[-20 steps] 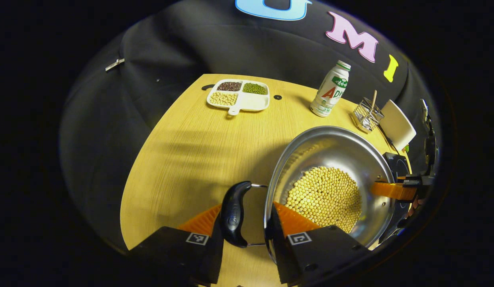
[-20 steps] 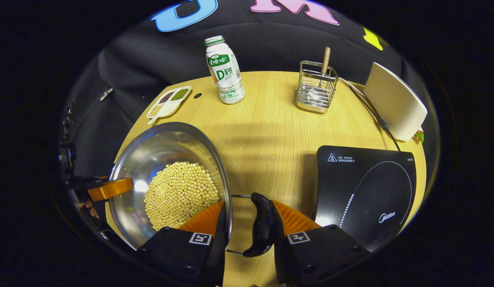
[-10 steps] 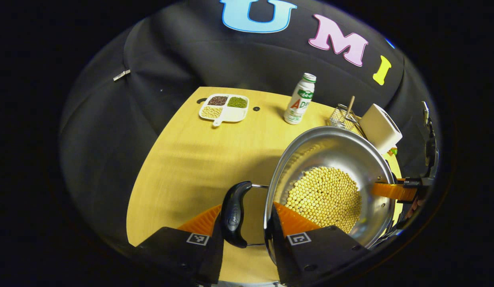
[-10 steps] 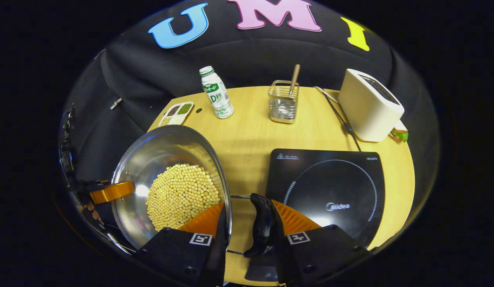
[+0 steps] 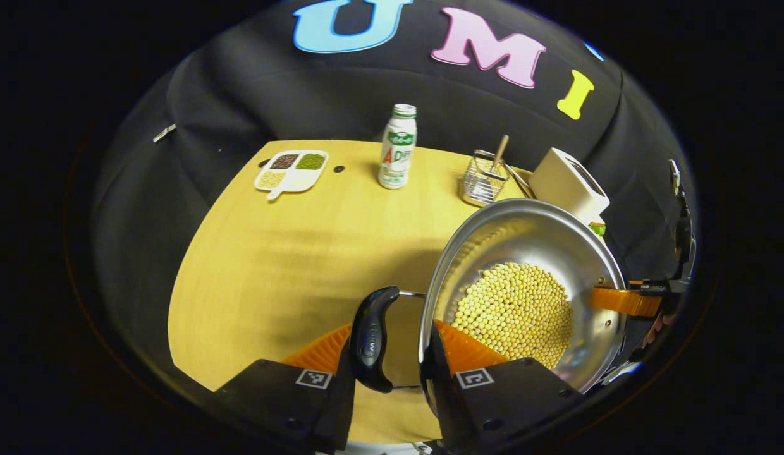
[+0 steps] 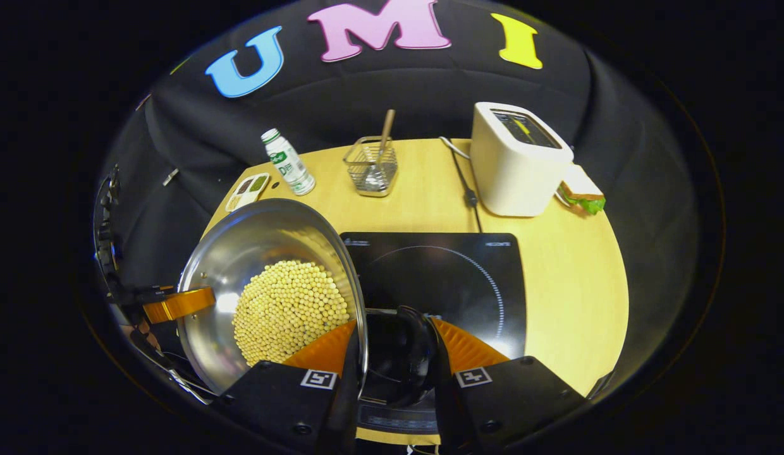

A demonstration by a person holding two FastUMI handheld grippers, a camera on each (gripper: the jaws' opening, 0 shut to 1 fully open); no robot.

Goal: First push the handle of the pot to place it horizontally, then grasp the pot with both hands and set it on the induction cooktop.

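With both sets of jaws clamped on the pot (image 6: pixel 272 278) handles and rim, your right gripper (image 6: pixel 392 363) already hangs over the induction cooktop (image 6: pixel 455 278), the pot itself just left of it.

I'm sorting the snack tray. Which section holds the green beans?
The far right section of the divided tray holds the green beans; the one beside it holds dark beans, and the near left one pale beans.

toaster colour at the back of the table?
Cream-white boxy toaster with a dark slotted top; clearest in the right gripper view.
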